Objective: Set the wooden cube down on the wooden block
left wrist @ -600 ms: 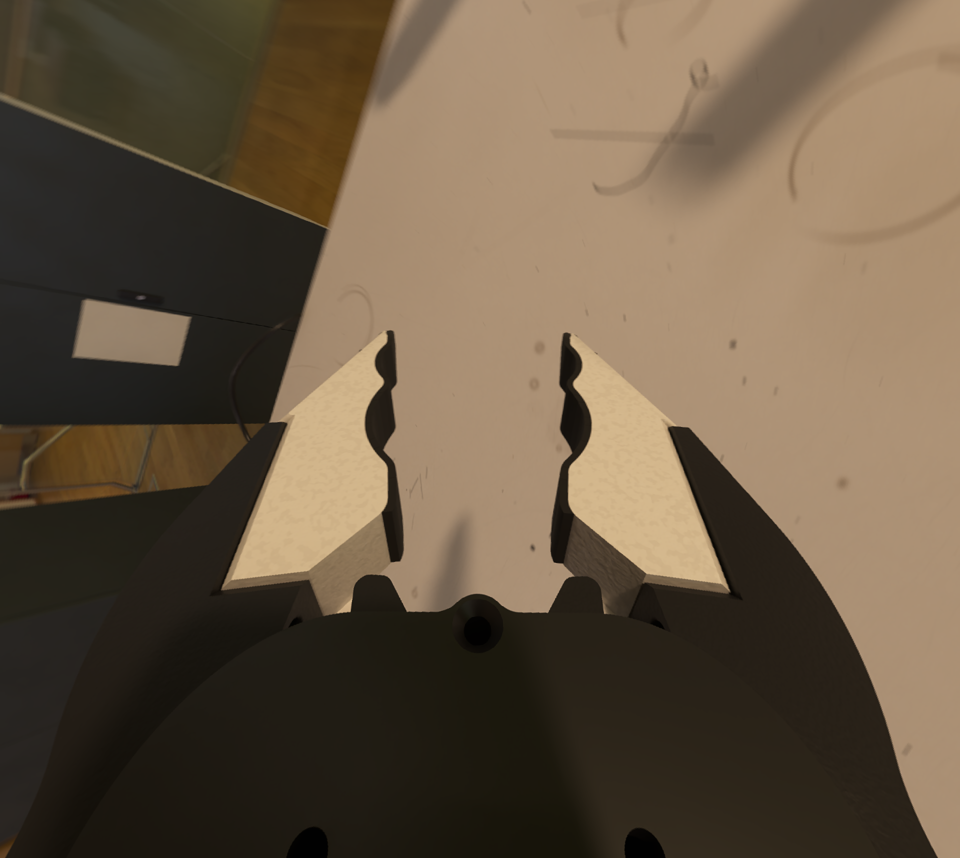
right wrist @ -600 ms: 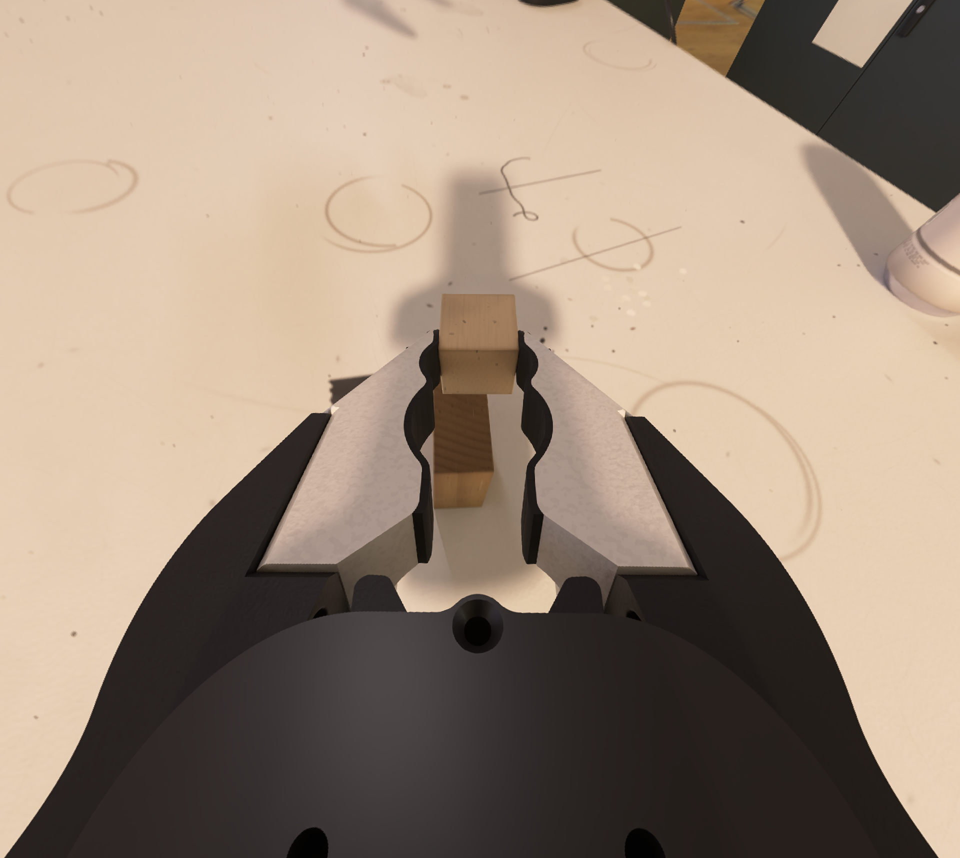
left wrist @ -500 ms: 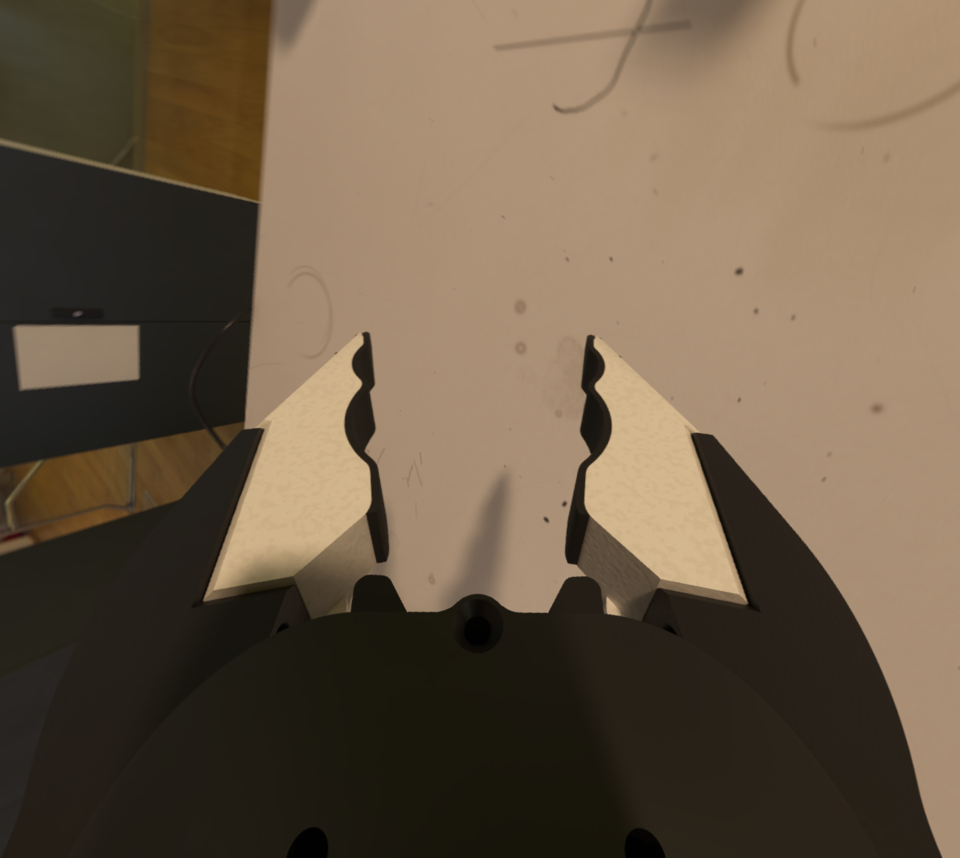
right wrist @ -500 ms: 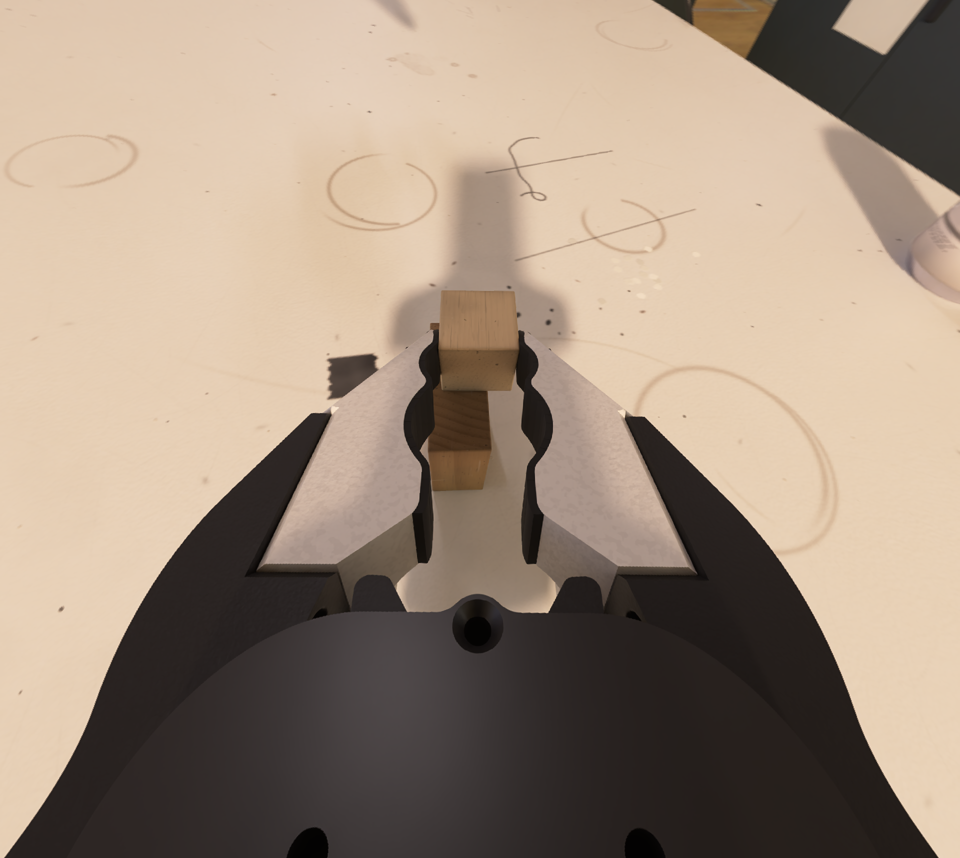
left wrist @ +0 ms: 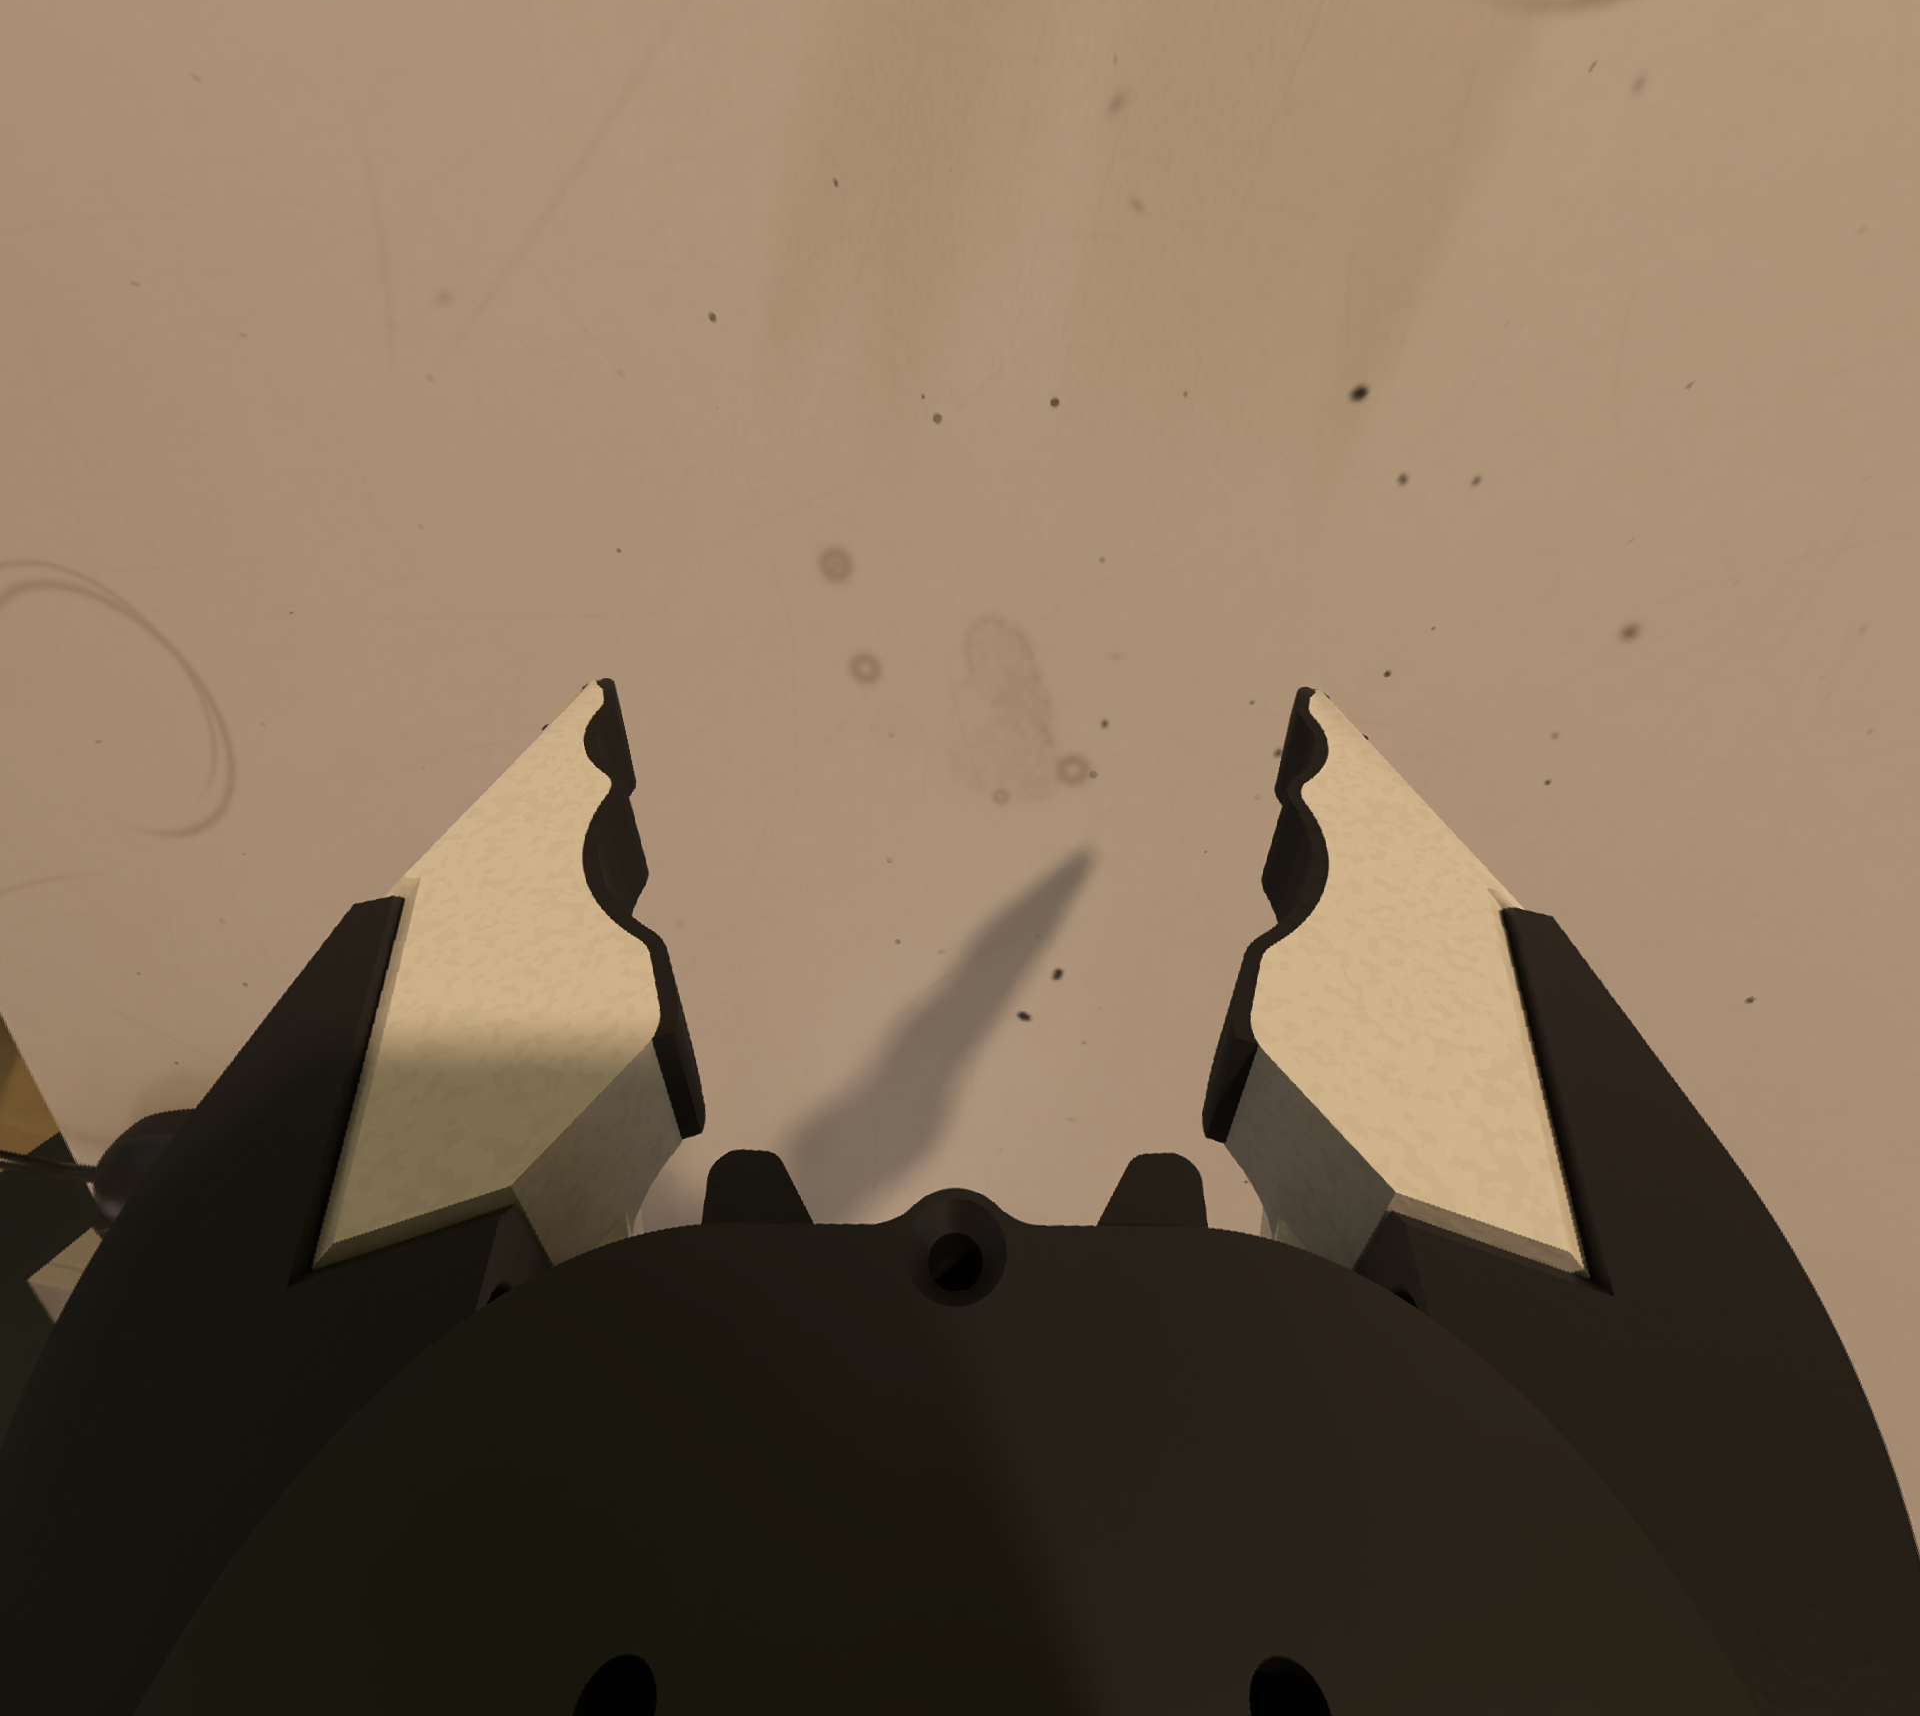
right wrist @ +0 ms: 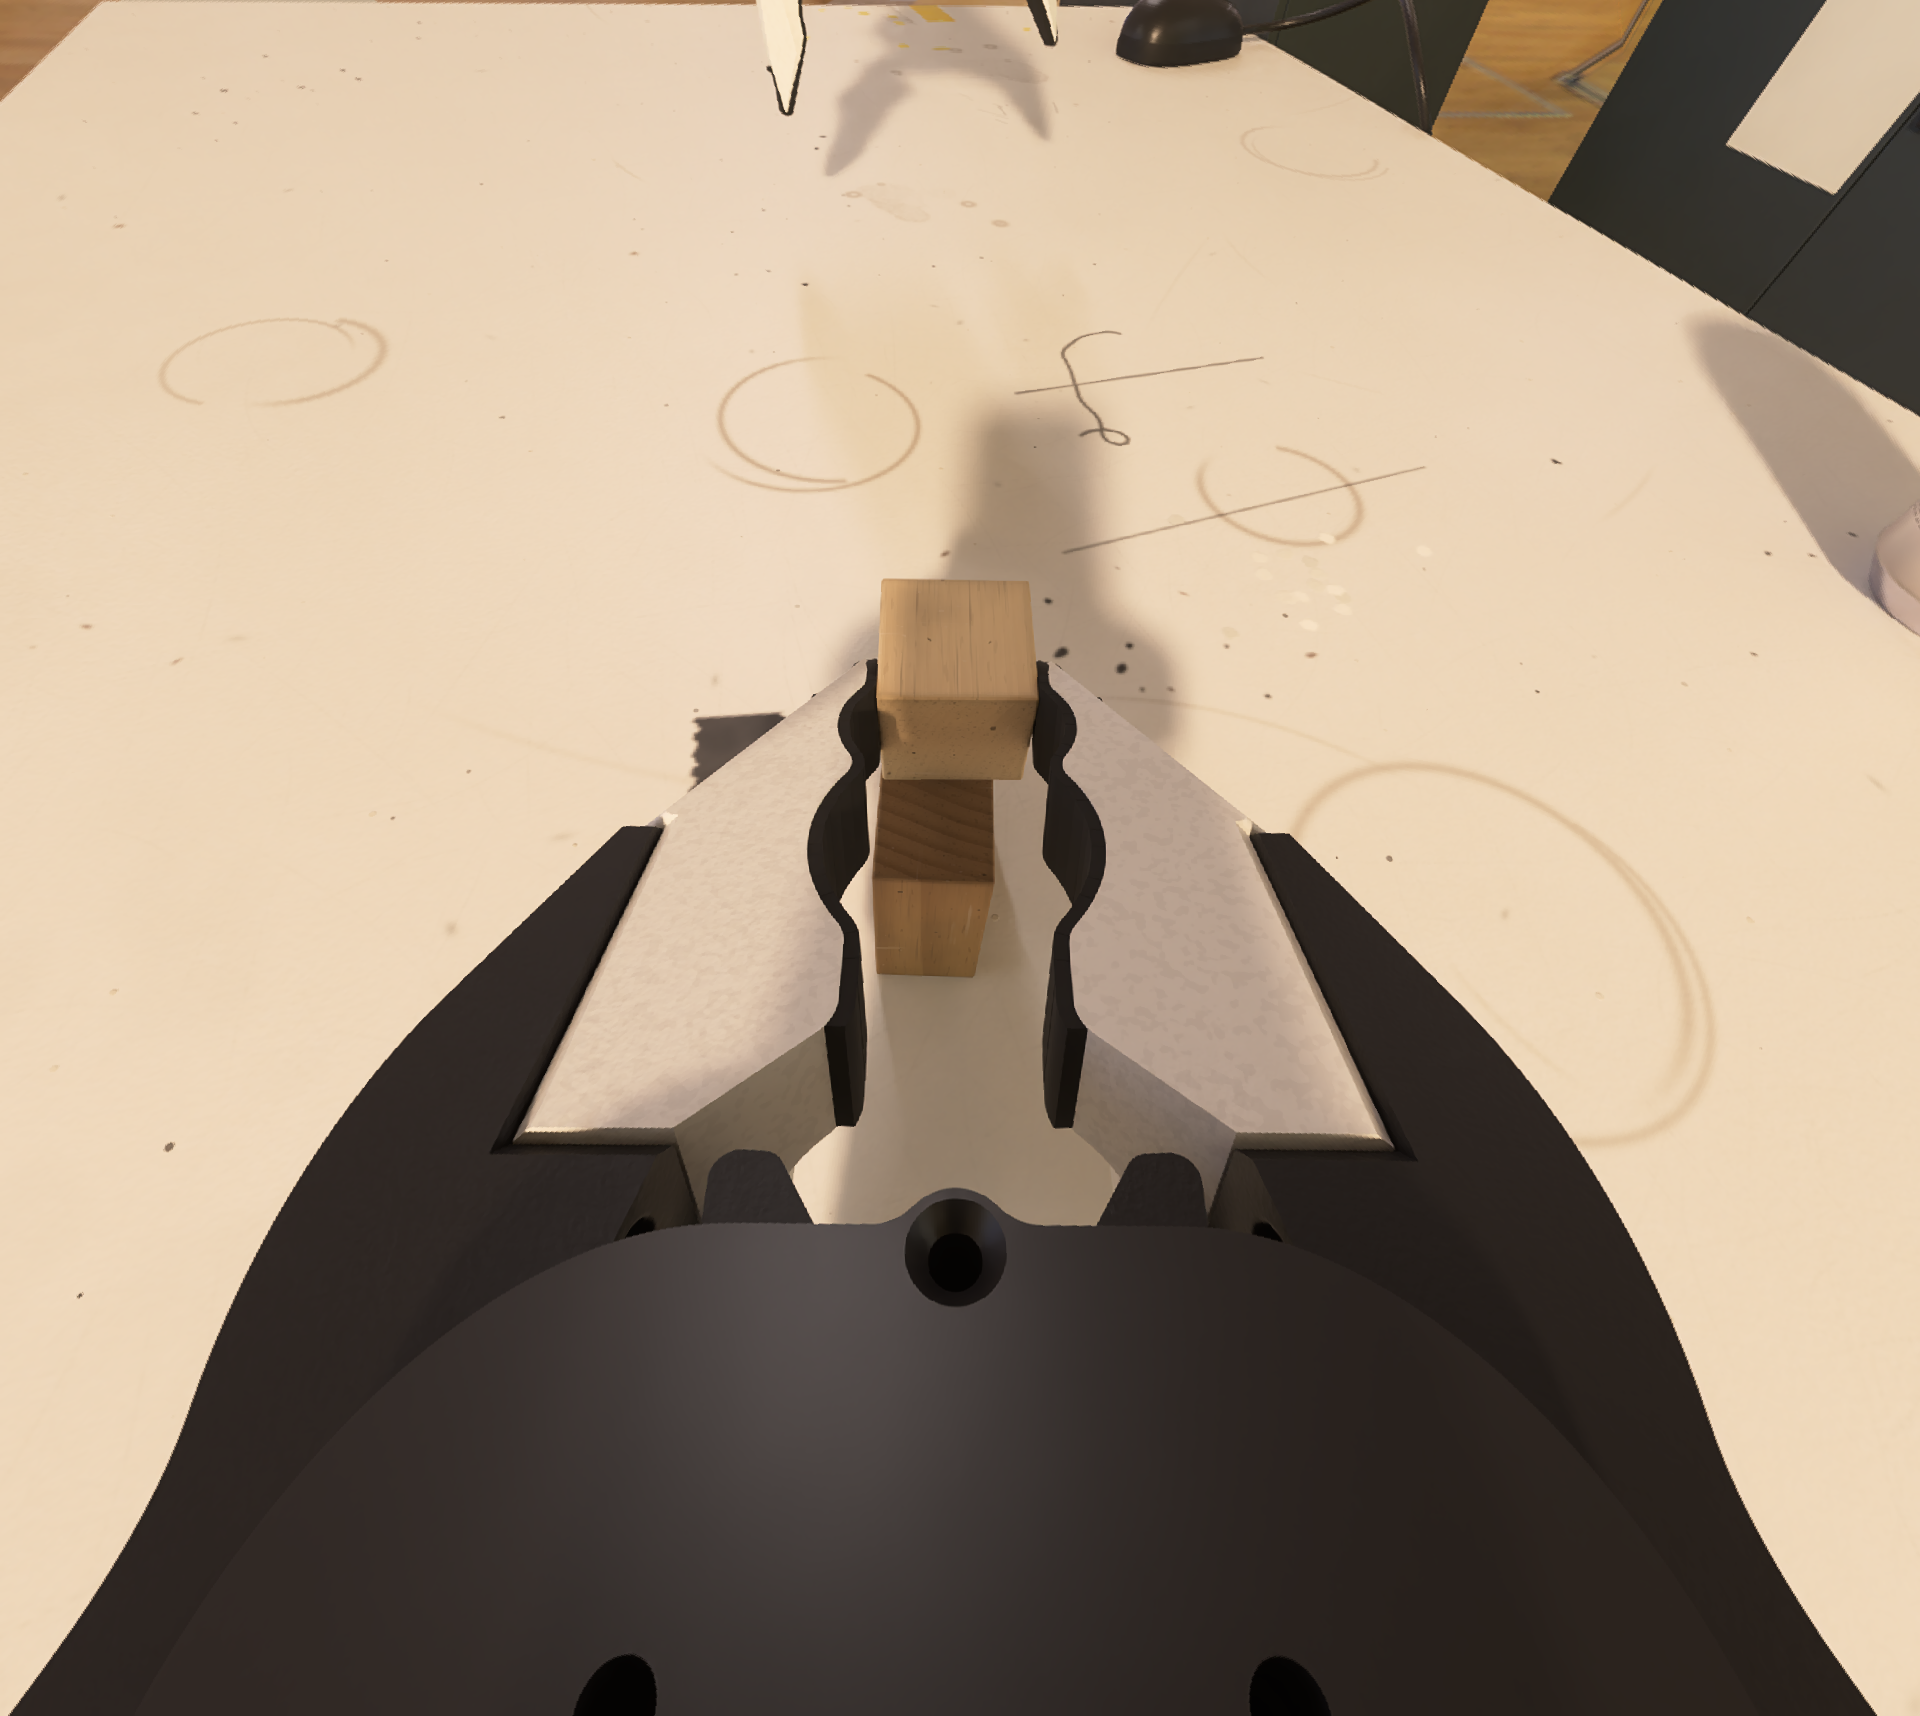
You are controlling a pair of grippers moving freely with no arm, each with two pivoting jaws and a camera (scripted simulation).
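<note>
A pale wooden cube is pinched at the fingertips of the right gripper, directly above a darker upright wooden block.

The cube's smooth, light-grained faces are clamped from both sides by the scalloped black pads; whether its underside already touches the block's top cannot be told, so the coming move is judged to be a straight descent and release. The block stands on end between the white textured fingers, its long axis vertical, slightly left of the cube's centre. The stained cream tabletop, marked with ring stains and pen lines, lies beneath. The left gripper hangs far off over bare table, spread wide and empty.
</note>
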